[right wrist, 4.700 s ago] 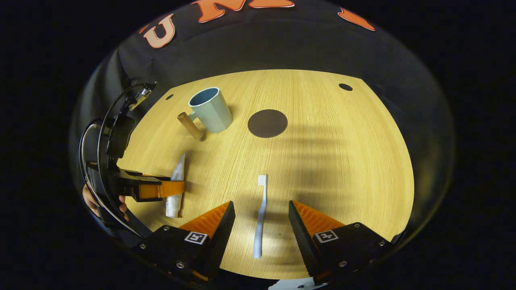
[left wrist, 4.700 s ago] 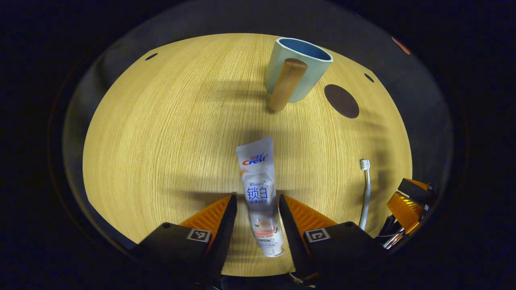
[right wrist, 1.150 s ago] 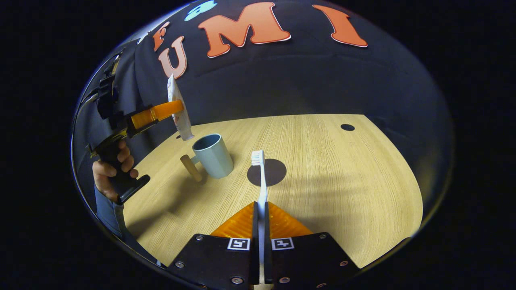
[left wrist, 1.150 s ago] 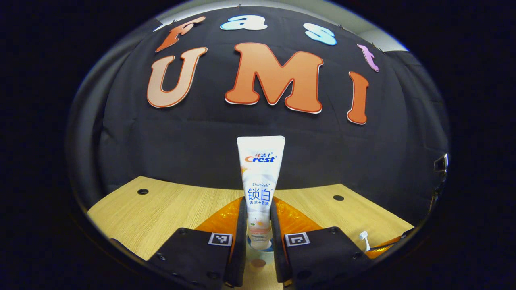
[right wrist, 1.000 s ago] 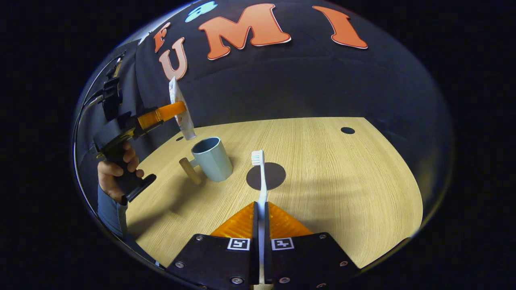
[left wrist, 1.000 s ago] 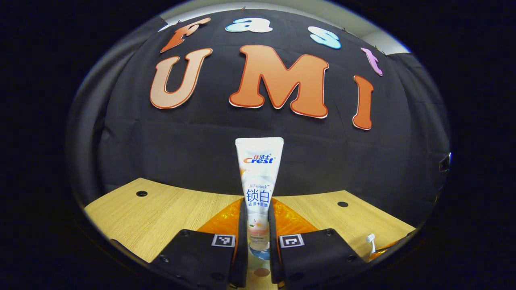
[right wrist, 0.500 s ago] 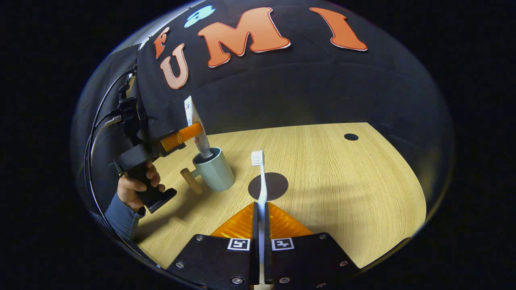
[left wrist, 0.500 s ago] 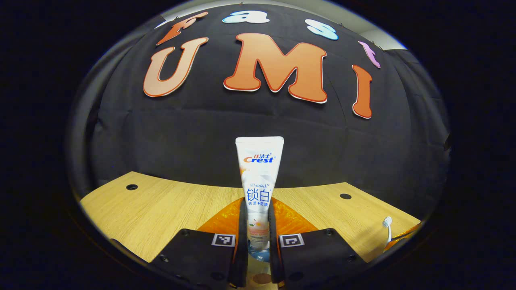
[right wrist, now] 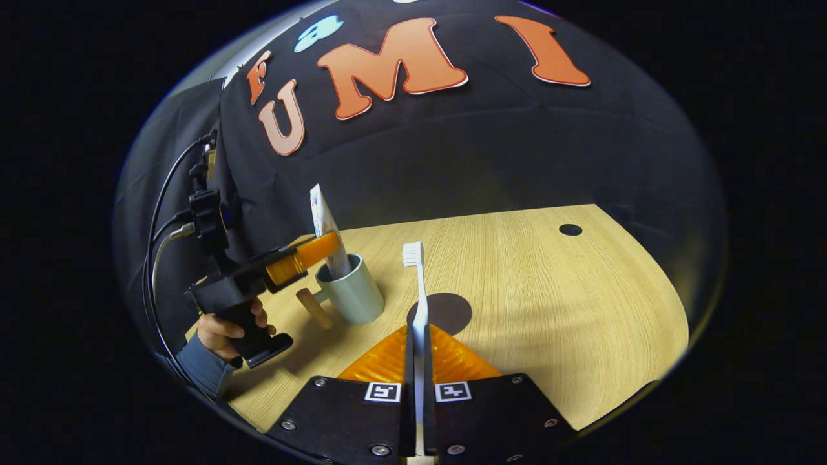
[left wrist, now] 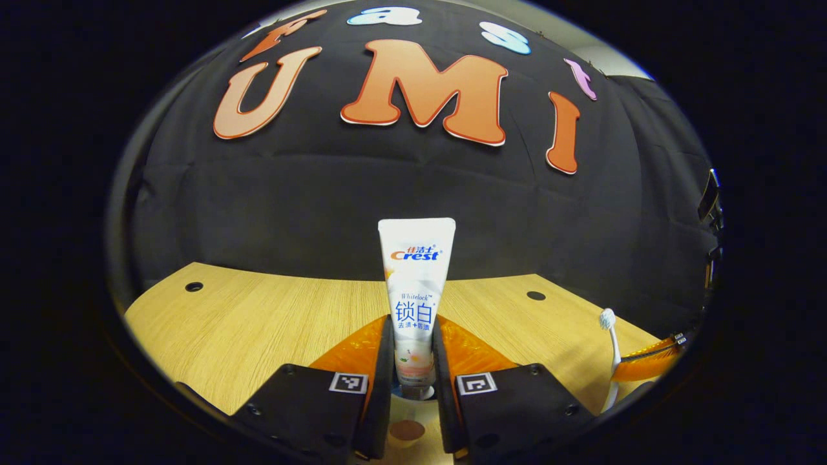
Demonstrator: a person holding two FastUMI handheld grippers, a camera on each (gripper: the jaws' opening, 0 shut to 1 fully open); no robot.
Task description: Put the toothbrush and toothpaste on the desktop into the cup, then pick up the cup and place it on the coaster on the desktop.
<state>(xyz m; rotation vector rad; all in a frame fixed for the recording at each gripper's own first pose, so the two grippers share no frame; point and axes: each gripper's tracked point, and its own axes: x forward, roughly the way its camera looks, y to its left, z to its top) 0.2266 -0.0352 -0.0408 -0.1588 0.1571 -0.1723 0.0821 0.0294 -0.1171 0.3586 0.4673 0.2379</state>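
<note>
Left claw point(left wrist: 412, 361): clamped on the toothpaste point(left wrist: 415, 284), tube upright.
Toothpaste: lower end inside the cup point(right wrist: 352, 294); best released only once it is well seated, I judge.
Right claw point(right wrist: 418, 387): closed on the toothbrush point(right wrist: 418, 303), bristles up.
Coaster point(right wrist: 446, 311): on the worktop point(right wrist: 549, 303), just beside the cup.

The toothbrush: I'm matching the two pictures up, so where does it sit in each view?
Left gripper view: the white plastic toothbrush stands at the far lower right, bristles up, held by the other tongs.
Right gripper view: it rises upright from bottom centre, clamped in the right tongs.
Shared landmark: the white toothpaste tube, its lower end in the pale blue cup.
</note>
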